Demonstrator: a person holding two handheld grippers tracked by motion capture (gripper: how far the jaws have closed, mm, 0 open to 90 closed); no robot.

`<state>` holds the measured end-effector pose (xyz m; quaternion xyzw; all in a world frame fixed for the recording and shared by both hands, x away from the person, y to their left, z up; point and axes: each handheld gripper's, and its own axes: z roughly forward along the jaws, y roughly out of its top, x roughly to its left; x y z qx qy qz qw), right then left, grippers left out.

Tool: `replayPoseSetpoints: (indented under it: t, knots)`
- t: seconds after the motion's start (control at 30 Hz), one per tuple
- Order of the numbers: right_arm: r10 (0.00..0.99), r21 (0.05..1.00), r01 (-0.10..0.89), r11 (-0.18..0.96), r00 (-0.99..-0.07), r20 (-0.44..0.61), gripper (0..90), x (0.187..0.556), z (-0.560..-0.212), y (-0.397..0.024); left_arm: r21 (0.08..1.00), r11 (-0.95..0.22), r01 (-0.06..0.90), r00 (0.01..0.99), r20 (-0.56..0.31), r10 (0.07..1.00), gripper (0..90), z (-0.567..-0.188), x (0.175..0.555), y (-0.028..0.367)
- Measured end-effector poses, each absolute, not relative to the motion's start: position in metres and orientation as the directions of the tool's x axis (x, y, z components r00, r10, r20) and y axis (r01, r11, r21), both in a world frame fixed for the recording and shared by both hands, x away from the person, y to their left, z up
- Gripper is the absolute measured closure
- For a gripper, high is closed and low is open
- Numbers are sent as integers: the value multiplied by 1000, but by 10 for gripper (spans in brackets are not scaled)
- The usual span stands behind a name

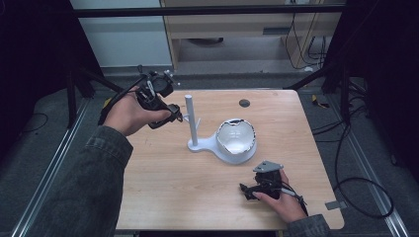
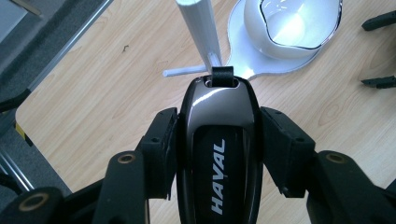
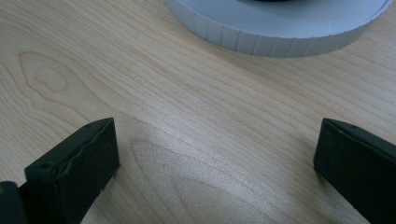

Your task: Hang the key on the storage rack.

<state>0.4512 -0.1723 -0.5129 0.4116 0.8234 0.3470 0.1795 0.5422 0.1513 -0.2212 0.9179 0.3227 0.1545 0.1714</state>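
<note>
- So the main thing here is a black Haval car key fob [image 2: 218, 154], held up off the wooden surface [image 1: 173, 182] toward its far-left part, right next to the white stand's upright post [image 1: 190, 121].
- The fob has a little black loop [image 2: 222, 74] at its front end, and that loop sits just at one of the side pegs [image 2: 184, 72] low on the post. My guess is the step is hanging the key on that peg.
- To do it well, I'd line the loop opening up square with the peg tip, slide it along the peg's axis instead of coming in at an angle, and only let go once the loop is fully over. The peg looks thin, so pushing sideways could tip the stand.
- The left gripper [image 2: 217, 140] has its jaws pinching the fob from both sides, squeezed onto the body with the loop end poking out in front.
- The stand's base also carries a white dish [image 1: 237, 137], around the middle of the surface, just beside the post.
- The right gripper [image 1: 252, 191] rests near the front-right edge with its jaws spread wide, nothing between them, just bare wood, with the rim of the stand's base ahead of it.
</note>
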Motion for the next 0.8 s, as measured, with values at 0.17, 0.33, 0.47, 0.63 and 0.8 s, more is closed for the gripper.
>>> replayPoseSetpoints:
  t: [0.17, 0.33, 0.47, 0.63, 0.8]
  knots:
    - [802, 719, 554, 420, -597, -9, 5, 451, -513, -172, 414, -732, 541, 742, 174, 647, 487, -224, 547, 147]
    - [802, 719, 553, 421, -598, -9, 4, 451, -513, -172, 410, -732, 544, 738, 180, 650, 488, -228, 551, 145]
    - [802, 719, 553, 421, -597, -10, 4, 451, -513, -172, 406, -734, 545, 738, 182, 649, 488, -231, 553, 145]
    - [801, 719, 551, 424, -599, -14, 5, 451, -513, -173, 399, -735, 548, 738, 182, 649, 487, -238, 555, 146]
    - [802, 719, 551, 424, -598, -14, 5, 451, -513, -173, 395, -731, 556, 735, 176, 655, 487, -245, 557, 151]
